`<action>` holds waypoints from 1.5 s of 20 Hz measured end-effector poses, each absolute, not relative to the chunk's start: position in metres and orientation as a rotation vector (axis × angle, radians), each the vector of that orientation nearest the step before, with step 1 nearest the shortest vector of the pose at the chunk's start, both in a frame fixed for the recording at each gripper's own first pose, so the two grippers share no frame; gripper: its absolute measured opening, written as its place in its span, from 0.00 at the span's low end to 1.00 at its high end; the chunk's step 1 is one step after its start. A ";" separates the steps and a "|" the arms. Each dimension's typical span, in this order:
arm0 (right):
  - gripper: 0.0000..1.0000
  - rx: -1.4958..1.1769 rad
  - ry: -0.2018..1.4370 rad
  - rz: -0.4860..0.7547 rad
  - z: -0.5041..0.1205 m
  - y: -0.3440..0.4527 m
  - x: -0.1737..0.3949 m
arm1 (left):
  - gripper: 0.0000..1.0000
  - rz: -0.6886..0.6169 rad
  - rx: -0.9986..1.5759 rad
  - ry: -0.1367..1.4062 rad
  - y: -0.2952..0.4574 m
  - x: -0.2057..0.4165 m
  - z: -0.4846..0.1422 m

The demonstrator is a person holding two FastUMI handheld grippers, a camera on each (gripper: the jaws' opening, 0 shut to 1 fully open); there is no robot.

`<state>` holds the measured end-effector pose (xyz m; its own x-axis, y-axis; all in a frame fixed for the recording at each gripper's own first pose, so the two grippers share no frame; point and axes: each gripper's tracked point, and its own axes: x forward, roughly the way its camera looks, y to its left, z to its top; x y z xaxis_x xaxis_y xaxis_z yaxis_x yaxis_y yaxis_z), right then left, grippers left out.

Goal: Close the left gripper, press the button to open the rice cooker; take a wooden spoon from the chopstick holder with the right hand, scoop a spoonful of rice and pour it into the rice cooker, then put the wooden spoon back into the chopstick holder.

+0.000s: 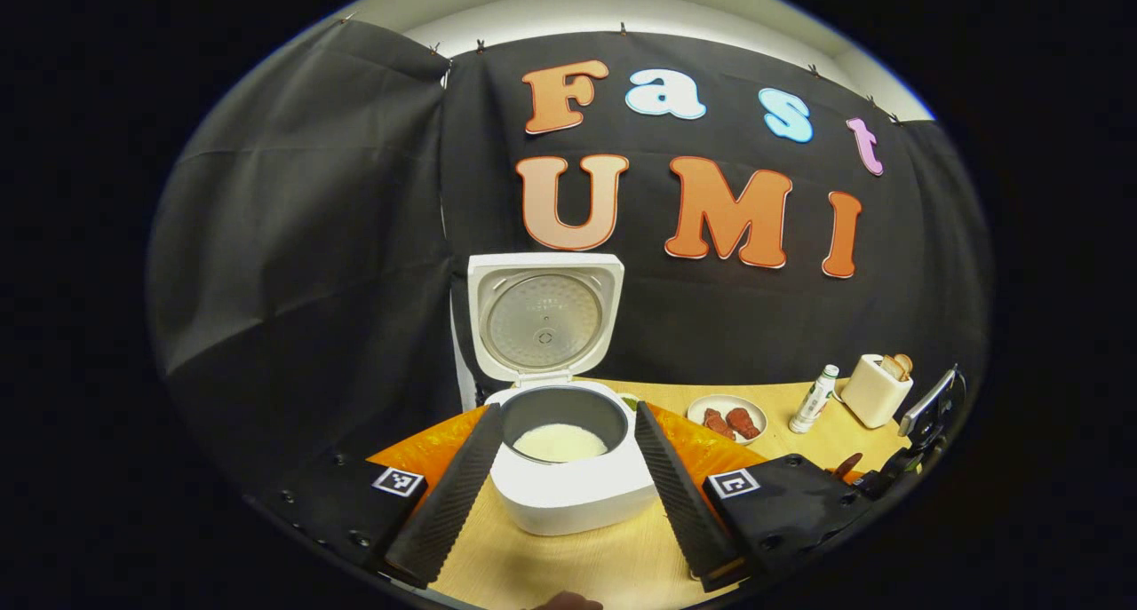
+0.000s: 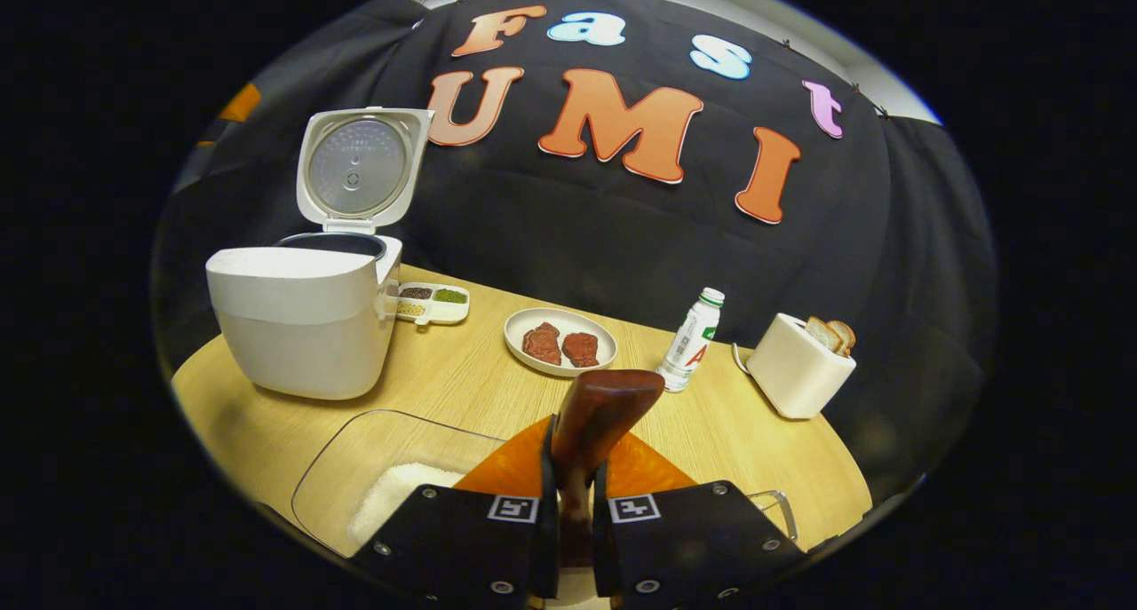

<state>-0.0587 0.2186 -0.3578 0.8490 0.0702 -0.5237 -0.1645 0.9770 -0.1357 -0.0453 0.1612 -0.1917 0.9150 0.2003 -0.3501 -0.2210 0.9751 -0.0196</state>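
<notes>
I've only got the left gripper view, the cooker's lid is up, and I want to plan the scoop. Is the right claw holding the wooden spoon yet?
Observer: Yes. The right claw is shut on the wooden spoon, with the spoon's bowl pointing forward.
Operator: Where's the rice to scoop from?
Observer: In a clear container just below and ahead of that claw. There is white rice in it.
Operator: Anything beside the cooker I could knock?
Observer: A small divided tray of grains sits close to the rice cooker, on its side toward the plate. I cannot tell whether they touch.
</notes>
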 end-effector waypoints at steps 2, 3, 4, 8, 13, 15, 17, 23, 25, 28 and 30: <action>0.15 -0.190 0.555 0.139 -0.364 0.228 -0.067 | 1.00 0.200 -0.051 0.362 0.158 -0.043 -0.193; 0.15 -0.189 0.553 0.141 -0.364 0.229 -0.070 | 1.00 0.195 -0.045 0.363 0.158 -0.043 -0.194; 0.15 -0.191 0.550 0.140 -0.364 0.230 -0.071 | 1.00 0.192 -0.041 0.365 0.158 -0.043 -0.194; 0.12 -0.118 0.588 0.112 -0.366 0.226 -0.073 | 1.00 0.188 -0.054 0.390 0.161 -0.044 -0.204; 0.12 -0.051 0.613 0.096 -0.369 0.232 -0.080 | 1.00 0.199 -0.068 0.409 0.168 -0.048 -0.210; 0.12 -0.053 0.608 0.109 -0.369 0.241 -0.084 | 1.00 0.204 -0.068 0.414 0.173 -0.050 -0.211; 0.12 -0.041 0.620 0.129 -0.369 0.254 -0.088 | 1.00 0.209 -0.074 0.427 0.176 -0.054 -0.216; 0.12 0.150 0.710 0.126 -0.370 0.271 -0.094 | 1.00 0.226 -0.084 0.458 0.190 -0.066 -0.227; 0.12 0.217 0.735 0.108 -0.370 0.271 -0.095 | 1.00 0.233 -0.093 0.470 0.194 -0.069 -0.232; 0.12 0.323 0.777 0.082 -0.371 0.273 -0.095 | 1.00 0.239 -0.093 0.499 0.200 -0.075 -0.242; 0.12 0.396 0.795 0.059 -0.373 0.273 -0.094 | 1.00 0.240 -0.093 0.519 0.205 -0.076 -0.249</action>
<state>-0.0945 0.2733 -0.3729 0.7025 0.1985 -0.6834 0.0960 0.9251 0.3674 -0.0757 0.2045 -0.2494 0.8409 0.2028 -0.5018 -0.2500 0.9678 -0.0277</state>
